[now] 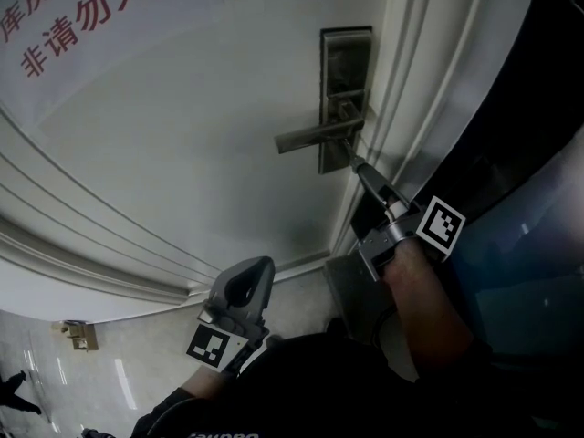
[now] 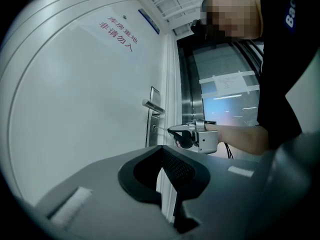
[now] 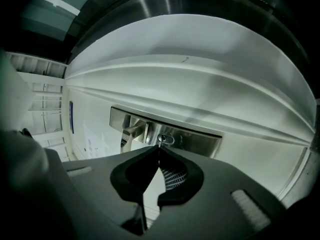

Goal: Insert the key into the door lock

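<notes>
The key (image 3: 159,144), pinched by the clenched right hand-held gripper (image 1: 362,170), is being offered to the keyhole (image 3: 168,140) just below the lever handle (image 1: 308,137) and is best being eased in squarely, the empty, closed left hand-held gripper (image 1: 246,286) being held well below that handle.

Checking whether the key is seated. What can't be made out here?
Depth of key in keyhole: right gripper view, shut jaws of the right gripper cover most of it; head view too dark.
Its teeth: too small in left gripper view.
Red sign: cut off by head view's top-left edge.
</notes>
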Available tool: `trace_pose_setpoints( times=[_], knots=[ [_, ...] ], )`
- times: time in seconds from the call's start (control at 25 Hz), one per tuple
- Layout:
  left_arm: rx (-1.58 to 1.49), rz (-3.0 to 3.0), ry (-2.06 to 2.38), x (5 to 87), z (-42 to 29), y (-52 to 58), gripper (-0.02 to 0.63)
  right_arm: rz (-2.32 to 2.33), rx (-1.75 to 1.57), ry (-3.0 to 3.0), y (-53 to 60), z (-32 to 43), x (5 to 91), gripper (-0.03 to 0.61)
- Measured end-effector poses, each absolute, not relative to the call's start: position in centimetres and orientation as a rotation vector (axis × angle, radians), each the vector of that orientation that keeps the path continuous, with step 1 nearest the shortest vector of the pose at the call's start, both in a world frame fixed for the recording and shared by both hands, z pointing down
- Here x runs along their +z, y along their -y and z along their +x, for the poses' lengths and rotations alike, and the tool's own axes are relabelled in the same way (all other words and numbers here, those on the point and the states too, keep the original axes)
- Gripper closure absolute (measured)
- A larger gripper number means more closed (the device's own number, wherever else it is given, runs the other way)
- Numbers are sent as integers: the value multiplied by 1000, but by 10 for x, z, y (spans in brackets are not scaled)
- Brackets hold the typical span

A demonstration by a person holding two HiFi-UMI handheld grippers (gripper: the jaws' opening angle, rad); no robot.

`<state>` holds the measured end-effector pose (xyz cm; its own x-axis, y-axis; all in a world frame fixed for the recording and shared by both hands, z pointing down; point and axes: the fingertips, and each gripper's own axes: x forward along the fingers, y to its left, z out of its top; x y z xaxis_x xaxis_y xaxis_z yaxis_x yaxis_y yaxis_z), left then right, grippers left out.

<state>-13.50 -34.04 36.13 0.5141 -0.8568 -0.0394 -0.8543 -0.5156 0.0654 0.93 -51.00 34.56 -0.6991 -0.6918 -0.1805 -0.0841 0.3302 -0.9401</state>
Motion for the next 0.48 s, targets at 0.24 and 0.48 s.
trace_pose_setpoints(
  times=[0.24,0.48],
  knots=[
    [-111,2693,1530,362,-139,338,597,-700,-1382,-2022,513,8,346,571],
    [-115,2683,1534,364,-145,334,597,-702,-1407,-1982,515,5,346,571]
  ],
)
